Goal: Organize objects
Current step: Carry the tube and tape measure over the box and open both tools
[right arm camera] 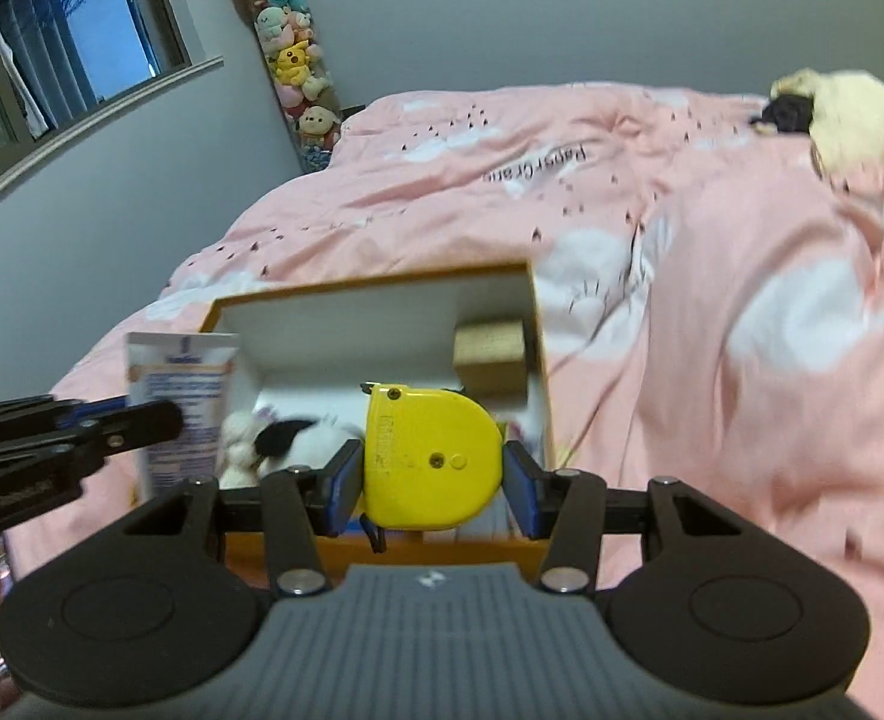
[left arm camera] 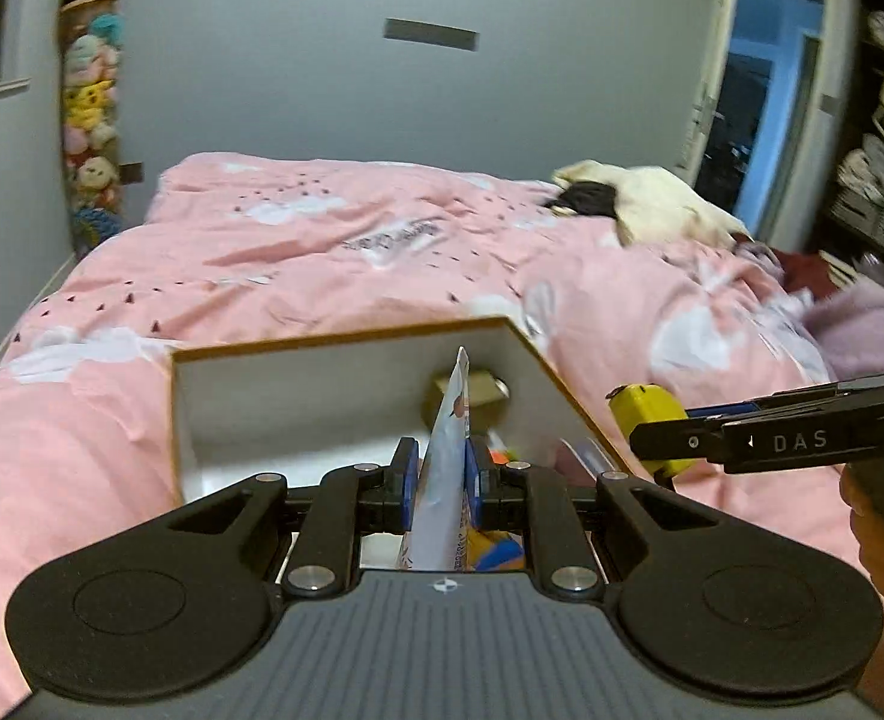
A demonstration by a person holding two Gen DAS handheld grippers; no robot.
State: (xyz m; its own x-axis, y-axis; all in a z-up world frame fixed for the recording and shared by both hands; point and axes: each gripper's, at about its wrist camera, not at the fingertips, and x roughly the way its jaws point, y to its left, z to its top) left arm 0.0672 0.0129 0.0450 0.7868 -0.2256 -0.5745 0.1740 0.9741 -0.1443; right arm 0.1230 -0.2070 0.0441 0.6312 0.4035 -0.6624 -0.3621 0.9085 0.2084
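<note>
A white box with an orange rim (left arm camera: 346, 342) (right arm camera: 382, 282) lies on the pink bed. My left gripper (left arm camera: 440, 480) is shut on a white and blue tube (left arm camera: 445, 468), held upright over the box; the tube also shows in the right wrist view (right arm camera: 181, 402). My right gripper (right arm camera: 433, 474) is shut on a yellow tape measure (right arm camera: 430, 456) over the box's near edge; the tape measure also shows in the left wrist view (left arm camera: 646, 414). Inside the box lie a tan wooden block (right arm camera: 490, 354) and a black and white plush toy (right arm camera: 298, 438).
The pink duvet (left arm camera: 322, 252) covers the bed all around the box. A cream and black plush (left arm camera: 640, 198) lies at the far right of the bed. A column of stuffed toys (left arm camera: 91, 108) stands by the wall. A doorway and shelves are at the right.
</note>
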